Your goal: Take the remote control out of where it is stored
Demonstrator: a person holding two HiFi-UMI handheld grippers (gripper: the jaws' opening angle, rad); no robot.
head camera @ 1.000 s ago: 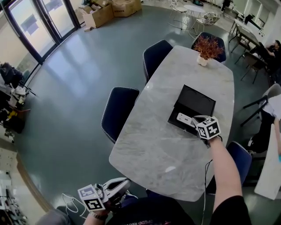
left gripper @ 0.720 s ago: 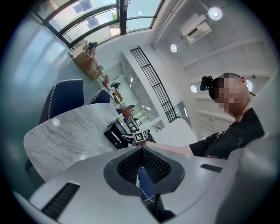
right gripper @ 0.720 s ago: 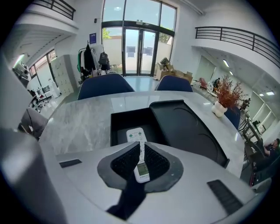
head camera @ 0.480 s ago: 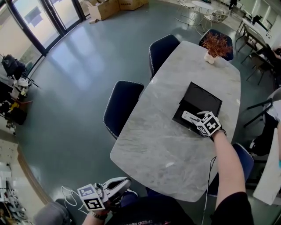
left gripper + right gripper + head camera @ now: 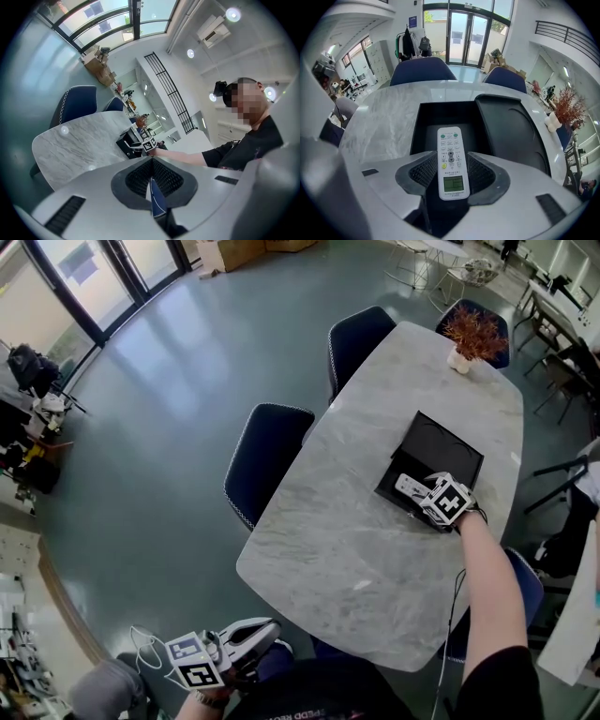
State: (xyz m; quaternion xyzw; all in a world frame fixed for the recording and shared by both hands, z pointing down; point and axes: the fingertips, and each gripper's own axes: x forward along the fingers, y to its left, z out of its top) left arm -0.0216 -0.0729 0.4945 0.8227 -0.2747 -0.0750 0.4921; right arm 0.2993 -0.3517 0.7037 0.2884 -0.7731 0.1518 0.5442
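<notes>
Right gripper (image 5: 451, 180) points steeply down over open table box (image 5: 436, 117). Jaws just been opening, now spread. Remote control (image 5: 451, 157) lies in box between pads, not yet pinched. Best move: centre on remote's long edges, close squarely, lift clear of rim. Left gripper (image 5: 151, 169) idle, jaws pressed together.

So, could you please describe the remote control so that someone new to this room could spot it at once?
Find the long grey marble table with blue chairs along one side. A black recess is sunk into its top, with the lid swung open beside it. The remote control is the only white thing there: a slim bar with rows of buttons and a small green screen.
</notes>
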